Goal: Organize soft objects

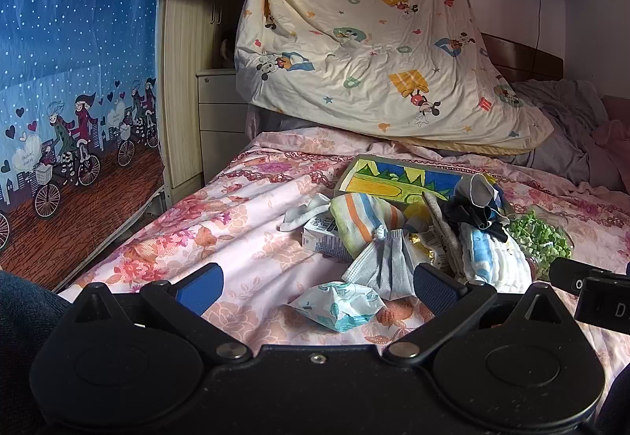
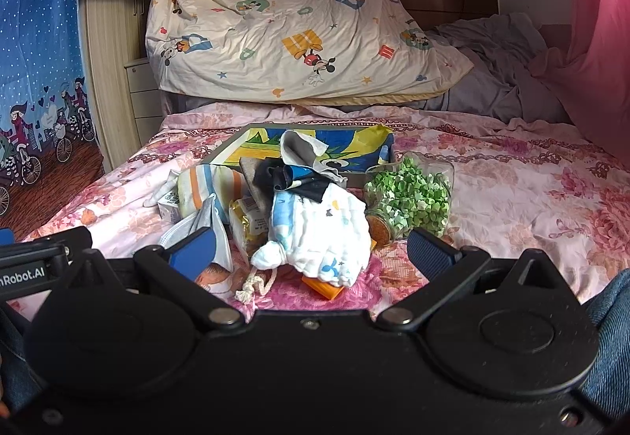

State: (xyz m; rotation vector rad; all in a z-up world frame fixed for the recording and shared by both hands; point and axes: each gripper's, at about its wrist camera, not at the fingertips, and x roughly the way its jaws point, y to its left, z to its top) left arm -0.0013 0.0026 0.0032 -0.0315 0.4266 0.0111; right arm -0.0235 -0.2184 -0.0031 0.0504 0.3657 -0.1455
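We see both grippers held low over the flowered bed sheet (image 1: pixel 244 222), pointing forward at the pile of soft things. The left gripper (image 1: pixel 315 287) has its jaws spread wide and holds nothing; a tissue pack (image 1: pixel 338 303) lies between its fingers. The right gripper (image 2: pixel 311 250) is also wide apart and empty, just before the white cloth bundle (image 2: pixel 319 234).

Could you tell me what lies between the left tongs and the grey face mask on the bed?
In the left wrist view, a crumpled white-and-teal tissue pack lies on the floral bedsheet, between the open left tongs and the grey face mask.
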